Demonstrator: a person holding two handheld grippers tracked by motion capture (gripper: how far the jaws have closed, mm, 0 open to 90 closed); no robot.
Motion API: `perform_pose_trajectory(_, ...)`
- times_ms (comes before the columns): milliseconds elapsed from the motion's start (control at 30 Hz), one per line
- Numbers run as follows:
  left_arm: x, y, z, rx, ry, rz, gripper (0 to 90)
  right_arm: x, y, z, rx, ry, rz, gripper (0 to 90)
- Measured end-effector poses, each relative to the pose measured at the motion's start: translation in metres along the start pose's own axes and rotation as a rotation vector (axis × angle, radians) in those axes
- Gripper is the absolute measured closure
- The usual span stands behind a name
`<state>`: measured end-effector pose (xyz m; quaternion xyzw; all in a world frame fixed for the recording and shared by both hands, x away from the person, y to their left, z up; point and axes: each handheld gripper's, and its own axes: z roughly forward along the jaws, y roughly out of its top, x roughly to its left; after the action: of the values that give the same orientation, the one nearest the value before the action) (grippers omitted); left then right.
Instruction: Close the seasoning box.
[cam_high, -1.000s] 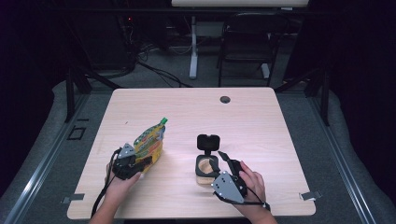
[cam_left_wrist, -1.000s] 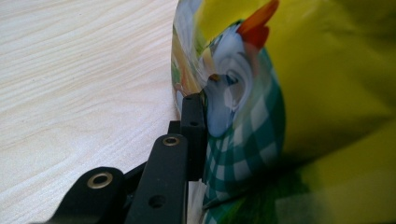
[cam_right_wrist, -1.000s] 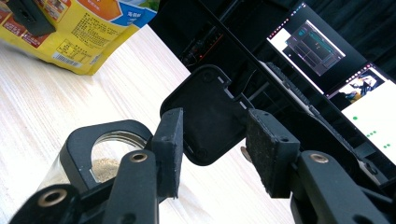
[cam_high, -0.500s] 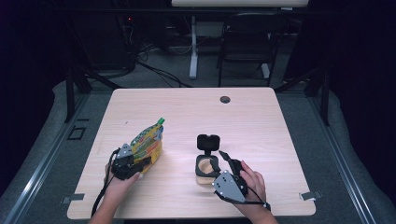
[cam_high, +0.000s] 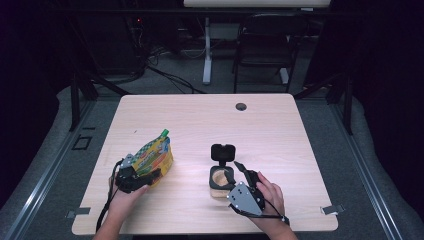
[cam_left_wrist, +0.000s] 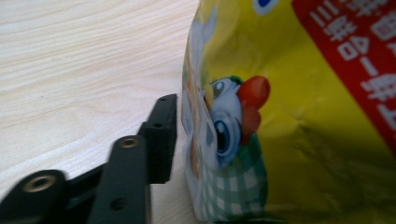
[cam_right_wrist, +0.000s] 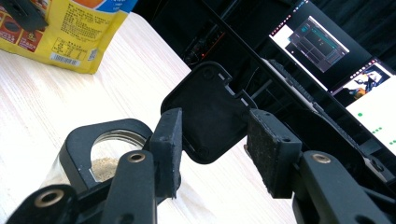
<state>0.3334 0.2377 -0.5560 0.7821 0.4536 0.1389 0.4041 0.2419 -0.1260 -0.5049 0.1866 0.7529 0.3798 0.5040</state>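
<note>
A yellow snack bag (cam_high: 154, 156) with a green corner stands on the wooden table (cam_high: 210, 120) at front left. My left gripper (cam_high: 142, 169) straddles its near end. Its jaws have just been opening: in the left gripper view the one pad (cam_left_wrist: 161, 135) I see stands a small gap off the bag (cam_left_wrist: 289, 121), and the other jaw is hidden behind it. At front right sits a small glass jar (cam_high: 218, 183) with beige grains (cam_right_wrist: 105, 168) inside and a black flip lid (cam_right_wrist: 208, 112) swung up. My right gripper (cam_right_wrist: 217, 144) is open at the jar's collar, nothing pinched.
A dark round grommet (cam_high: 241, 106) sits in the table near its far edge. Beyond the table are a black chair (cam_high: 265, 45), a white desk leg (cam_high: 206, 50) and floor cables. Lit monitors (cam_right_wrist: 317, 42) glow in the right gripper view.
The left gripper's jaws have parted from the bag, which stays standing in place. Both hands and the jar have not moved.
</note>
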Motion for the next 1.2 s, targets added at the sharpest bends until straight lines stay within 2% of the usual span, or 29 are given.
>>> perform_pose_trajectory(133, 0.000, 0.000, -0.003, -0.006, 0.010, -0.003, 43.2, -0.002, 0.000, 0.003, 0.016, 0.025, 0.021, 51.9)
perform_pose_trajectory(233, -0.002, 0.000, -0.005, -0.020, 0.006, -0.023, 41.2, -0.005, 0.000, 0.004, 0.020, 0.042, 0.045, 50.8)
perform_pose_trajectory(367, -0.004, 0.002, -0.008, -0.015, 0.010, -0.017, 40.7, -0.015, 0.004, 0.008, 0.025, 0.070, 0.097, 49.0)
perform_pose_trajectory(467, -0.005, 0.004, -0.008, -0.022, -0.003, -0.041, 40.4, -0.025, 0.009, 0.014, 0.052, 0.103, 0.129, 48.2)
perform_pose_trajectory(533, -0.006, 0.006, -0.008, -0.016, -0.012, -0.044, 40.4, -0.027, 0.010, 0.015, 0.057, 0.105, 0.133, 48.1)
perform_pose_trajectory(700, -0.007, 0.007, -0.011, 0.002, 0.006, -0.028, 39.8, -0.040, 0.013, 0.028, 0.091, 0.150, 0.146, 45.1)
perform_pose_trajectory(733, -0.006, 0.007, -0.011, -0.001, 0.006, -0.030, 39.8, -0.046, 0.012, 0.034, 0.110, 0.172, 0.176, 44.4)
perform_pose_trajectory(767, -0.006, 0.006, -0.012, 0.005, 0.004, -0.029, 39.8, -0.046, 0.012, 0.034, 0.110, 0.172, 0.176, 44.1)
perform_pose_trajectory(933, -0.003, 0.000, -0.015, 0.014, 0.002, -0.035, 39.9, -0.059, 0.009, 0.046, 0.137, 0.213, 0.260, 42.6)
perform_pose_trajectory(1033, -0.004, -0.002, -0.014, 0.021, -0.003, -0.026, 39.9, -0.065, 0.006, 0.054, 0.144, 0.258, 0.311, 41.5)
perform_pose_trajectory(1133, -0.005, -0.005, -0.013, 0.012, -0.010, -0.026, 39.9, -0.067, 0.004, 0.063, 0.160, 0.299, 0.346, 40.9)
perform_pose_trajectory(1200, -0.006, -0.008, -0.011, 0.001, -0.015, -0.033, 40.0, -0.066, 0.004, 0.071, 0.166, 0.321, 0.349, 40.8)
